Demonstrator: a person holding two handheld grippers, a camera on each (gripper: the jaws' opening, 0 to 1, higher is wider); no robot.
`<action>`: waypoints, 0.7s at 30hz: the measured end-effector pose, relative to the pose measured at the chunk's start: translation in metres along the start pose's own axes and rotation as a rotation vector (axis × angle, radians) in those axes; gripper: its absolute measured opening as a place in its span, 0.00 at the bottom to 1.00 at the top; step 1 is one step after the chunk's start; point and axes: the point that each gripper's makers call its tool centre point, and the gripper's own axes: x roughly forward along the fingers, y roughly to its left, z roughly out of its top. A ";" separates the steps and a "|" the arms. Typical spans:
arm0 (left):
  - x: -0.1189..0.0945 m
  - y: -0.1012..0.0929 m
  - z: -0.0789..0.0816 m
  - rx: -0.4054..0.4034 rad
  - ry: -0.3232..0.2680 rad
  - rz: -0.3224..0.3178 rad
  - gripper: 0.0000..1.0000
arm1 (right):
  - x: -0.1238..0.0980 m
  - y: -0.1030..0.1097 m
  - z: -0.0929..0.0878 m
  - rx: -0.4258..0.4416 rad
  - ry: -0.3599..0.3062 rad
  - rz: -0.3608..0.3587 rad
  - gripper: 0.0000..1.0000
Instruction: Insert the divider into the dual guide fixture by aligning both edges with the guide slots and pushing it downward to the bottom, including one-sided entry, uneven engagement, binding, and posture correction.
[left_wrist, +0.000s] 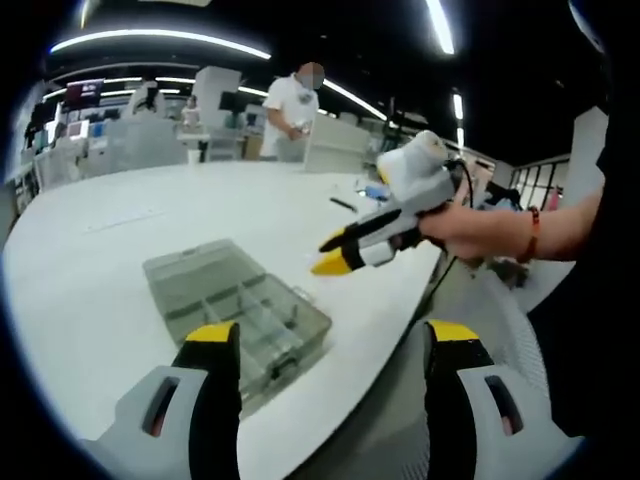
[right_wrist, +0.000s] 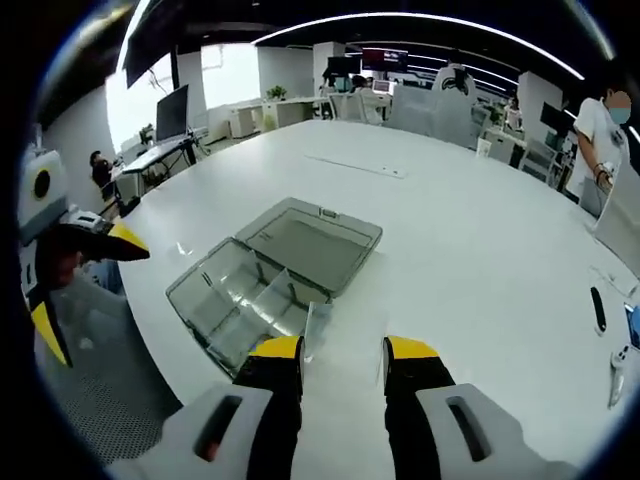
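Standing at the near edge of the open clear box (right_wrist: 270, 270) on the white counter (right_wrist: 450, 230), the clear divider (right_wrist: 316, 330) is pinched by the right gripper (right_wrist: 342, 355), not yet seated in the slots. The left gripper (left_wrist: 330, 335) is held spread, grasping nothing; insertion is judged barely begun.

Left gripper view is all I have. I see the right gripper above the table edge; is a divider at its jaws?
Observer: Yes. In the right gripper view a clear divider stands between the jaws of the right gripper, close to one jaw. I cannot tell whether it is clamped.
Operator: Where is it against the box?
Observer: It overlaps the near edge of the clear box, on the compartment side; the lid lies open beyond.
Operator: And my left gripper?
Observer: The left gripper is at that view's left edge, off the table.
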 end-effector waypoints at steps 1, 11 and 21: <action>0.000 0.000 0.000 -0.001 0.001 0.001 0.73 | 0.000 0.002 0.001 -0.009 -0.003 0.008 0.27; -0.001 0.002 0.001 -0.036 -0.007 0.019 0.73 | -0.001 0.029 0.011 -0.055 -0.029 0.085 0.27; 0.000 0.006 0.013 -0.072 -0.057 0.040 0.73 | -0.012 0.042 0.028 -0.066 -0.077 0.130 0.27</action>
